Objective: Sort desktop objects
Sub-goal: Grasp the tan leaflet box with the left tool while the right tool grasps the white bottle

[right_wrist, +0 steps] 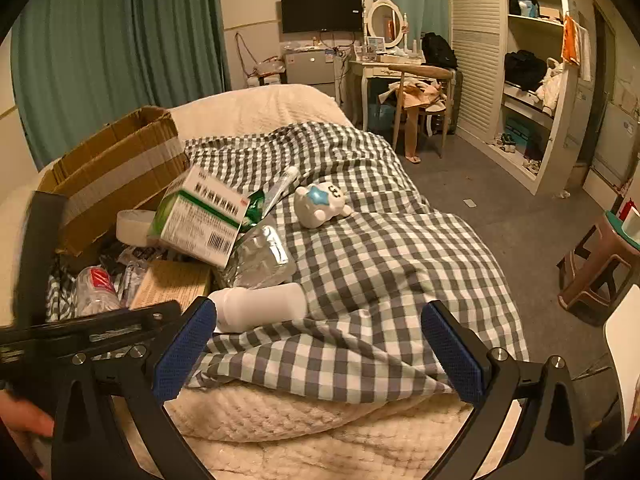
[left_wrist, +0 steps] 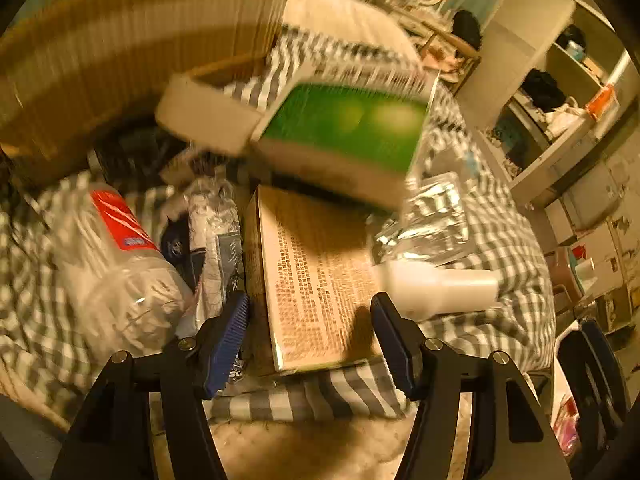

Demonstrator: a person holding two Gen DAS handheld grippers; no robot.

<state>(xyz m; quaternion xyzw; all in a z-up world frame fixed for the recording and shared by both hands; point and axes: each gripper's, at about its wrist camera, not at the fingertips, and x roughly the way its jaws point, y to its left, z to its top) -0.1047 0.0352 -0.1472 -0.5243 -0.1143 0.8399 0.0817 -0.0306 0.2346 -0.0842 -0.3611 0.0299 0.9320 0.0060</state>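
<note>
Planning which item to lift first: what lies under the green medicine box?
The green medicine box leans on a tan printed box and a crumpled clear bottle. Anything beneath those is hidden.

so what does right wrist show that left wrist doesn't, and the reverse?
Right wrist only: the open right gripper over the checked blanket, a white toy, the wall TV and the curtains.

Left wrist only: the open left gripper straddling the tan printed box, seen close.

Both: the green-and-white box, white bottle, red-labelled plastic bottle, cardboard box and wardrobe shelves.
</note>
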